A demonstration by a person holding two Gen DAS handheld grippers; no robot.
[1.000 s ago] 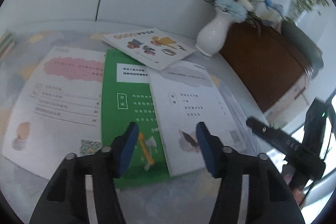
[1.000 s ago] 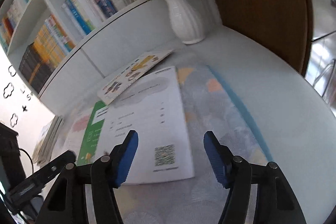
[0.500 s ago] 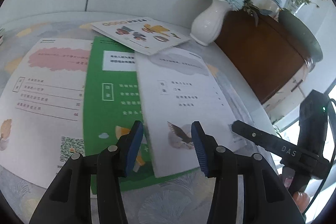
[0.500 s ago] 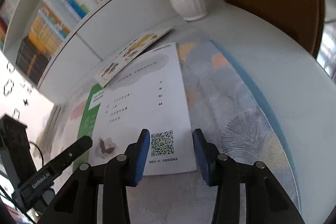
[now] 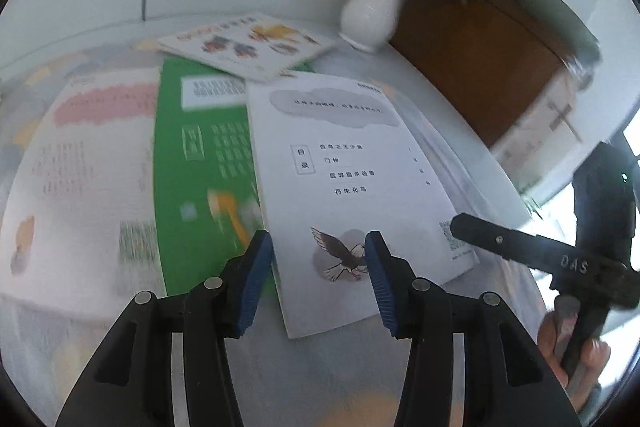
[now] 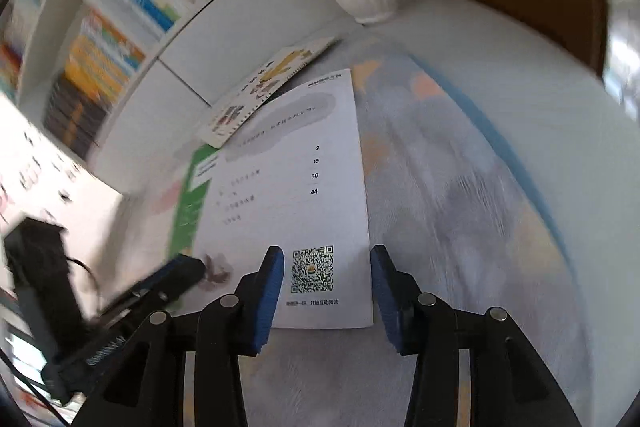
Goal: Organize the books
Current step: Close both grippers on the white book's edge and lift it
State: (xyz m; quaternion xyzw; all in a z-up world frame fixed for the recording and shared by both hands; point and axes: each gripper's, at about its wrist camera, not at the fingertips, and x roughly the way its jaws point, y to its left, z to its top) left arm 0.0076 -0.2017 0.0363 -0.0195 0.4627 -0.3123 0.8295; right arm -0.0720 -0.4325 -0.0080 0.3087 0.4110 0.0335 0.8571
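Left wrist view: left tongs [image 5: 318,259] and right tongs [image 6: 327,277], both released, flank the white book's [image 5: 344,167] near corners; its long axis runs away from them.

Left gripper [image 5: 318,247] open over white bird booklet [image 5: 344,187], green booklet [image 5: 200,163] beside

Four thin books lie flat and overlapping on the counter; the white book [image 5: 348,179] with a grey cloud heading, a contents list, a bird drawing and a square code at its near corner lies on top, covering the right edge of the green book [image 5: 204,167]. The pink-headed white book [image 5: 84,163] lies left of the green one; the picture book [image 5: 248,45] with coloured figures rests across the far ends, tilted.
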